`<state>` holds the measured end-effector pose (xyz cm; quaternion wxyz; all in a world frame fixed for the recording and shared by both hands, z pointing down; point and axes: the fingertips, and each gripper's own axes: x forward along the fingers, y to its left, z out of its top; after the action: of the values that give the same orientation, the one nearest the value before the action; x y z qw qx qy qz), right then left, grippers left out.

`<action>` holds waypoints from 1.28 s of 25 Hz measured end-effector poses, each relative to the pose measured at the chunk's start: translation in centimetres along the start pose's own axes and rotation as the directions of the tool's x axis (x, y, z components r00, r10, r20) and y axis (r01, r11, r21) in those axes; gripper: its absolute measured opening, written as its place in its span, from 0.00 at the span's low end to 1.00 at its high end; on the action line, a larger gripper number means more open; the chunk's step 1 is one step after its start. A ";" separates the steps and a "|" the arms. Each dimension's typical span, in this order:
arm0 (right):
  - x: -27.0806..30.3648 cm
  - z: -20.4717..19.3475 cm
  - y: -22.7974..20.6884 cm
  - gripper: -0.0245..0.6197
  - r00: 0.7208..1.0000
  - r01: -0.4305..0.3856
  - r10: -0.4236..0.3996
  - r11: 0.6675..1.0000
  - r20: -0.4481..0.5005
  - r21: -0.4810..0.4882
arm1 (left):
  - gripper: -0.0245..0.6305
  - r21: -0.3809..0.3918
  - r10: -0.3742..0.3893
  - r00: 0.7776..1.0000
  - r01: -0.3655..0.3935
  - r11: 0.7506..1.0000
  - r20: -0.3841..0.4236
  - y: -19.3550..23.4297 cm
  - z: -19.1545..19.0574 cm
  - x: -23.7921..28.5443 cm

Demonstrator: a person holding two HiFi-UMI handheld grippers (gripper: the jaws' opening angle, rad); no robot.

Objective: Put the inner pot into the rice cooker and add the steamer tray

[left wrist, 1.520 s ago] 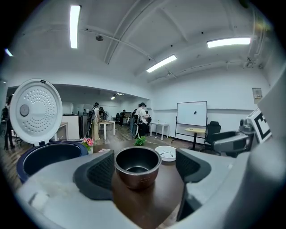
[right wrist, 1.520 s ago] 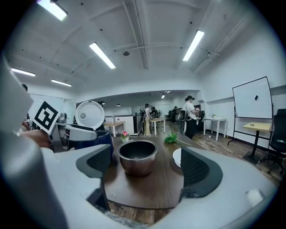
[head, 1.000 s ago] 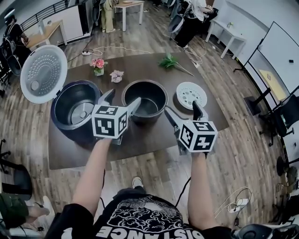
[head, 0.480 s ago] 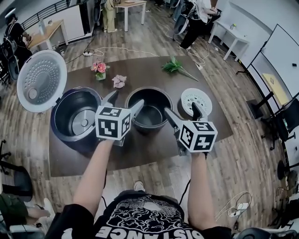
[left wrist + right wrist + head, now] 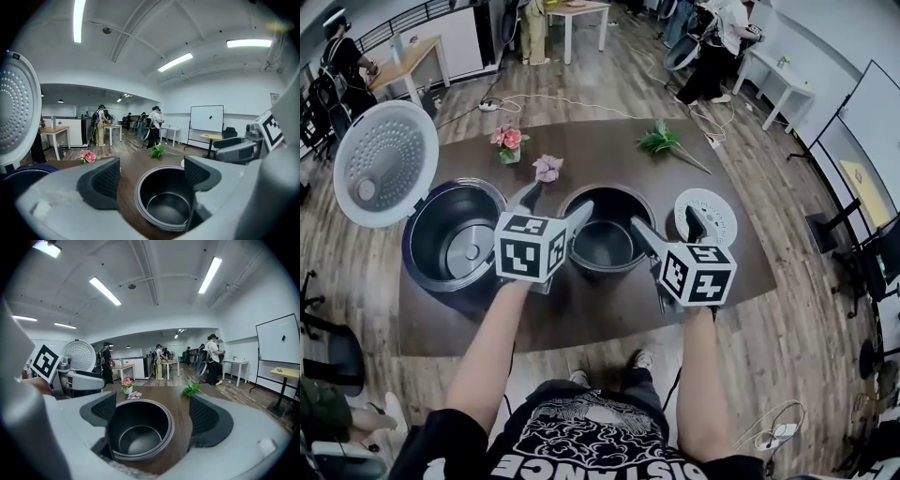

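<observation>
The dark inner pot (image 5: 605, 236) stands empty on the brown table, right of the rice cooker (image 5: 450, 246), whose white lid (image 5: 384, 164) is up. The white steamer tray (image 5: 709, 212) lies flat to the pot's right. My left gripper (image 5: 553, 204) is open at the pot's left rim, one jaw over the rim edge. My right gripper (image 5: 666, 222) is open between pot and tray. In the left gripper view the pot (image 5: 168, 201) shows beyond the open left gripper (image 5: 150, 176). In the right gripper view the pot (image 5: 138, 430) sits ahead of the open right gripper (image 5: 152, 416).
A pink flower in a small vase (image 5: 510, 142), a loose pale blossom (image 5: 547, 169) and a green sprig (image 5: 664, 141) lie at the table's far side. The table's near edge (image 5: 581, 337) is close to my body. People, desks and a whiteboard stand further back.
The table and pot have slid lower in the head view, so both grippers stand closer to the pot's sides. Both grippers stay open and hold nothing.
</observation>
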<state>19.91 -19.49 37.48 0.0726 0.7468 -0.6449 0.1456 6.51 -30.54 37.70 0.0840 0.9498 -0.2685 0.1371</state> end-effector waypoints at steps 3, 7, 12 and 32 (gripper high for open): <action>1.0 0.5 -0.8 0.78 1.000 -0.024 0.024 1.000 0.003 0.001 | 0.70 -0.005 0.033 0.999 -0.033 0.999 -0.002 0.5 0.1 0.4; 2.8 1.1 -2.0 0.76 0.998 -0.062 0.062 0.998 -0.001 -0.016 | 0.70 -0.020 0.083 0.997 -0.083 0.996 0.000 1.2 0.4 1.4; 5.0 1.8 -3.3 0.76 0.989 -0.146 0.146 0.989 -0.021 -0.032 | 0.70 -0.050 0.169 0.986 -0.169 0.984 -0.001 1.6 0.9 2.1; 9.1 2.4 -4.2 0.73 0.904 -0.421 0.411 0.904 -0.119 -0.080 | 0.70 -0.165 0.426 0.903 -0.428 0.889 -0.048 0.7 0.2 1.1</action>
<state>25.48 -28.16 38.38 0.1104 0.5791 -0.7916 0.1609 7.02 -31.71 37.95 0.1346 0.8560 -0.4809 0.1336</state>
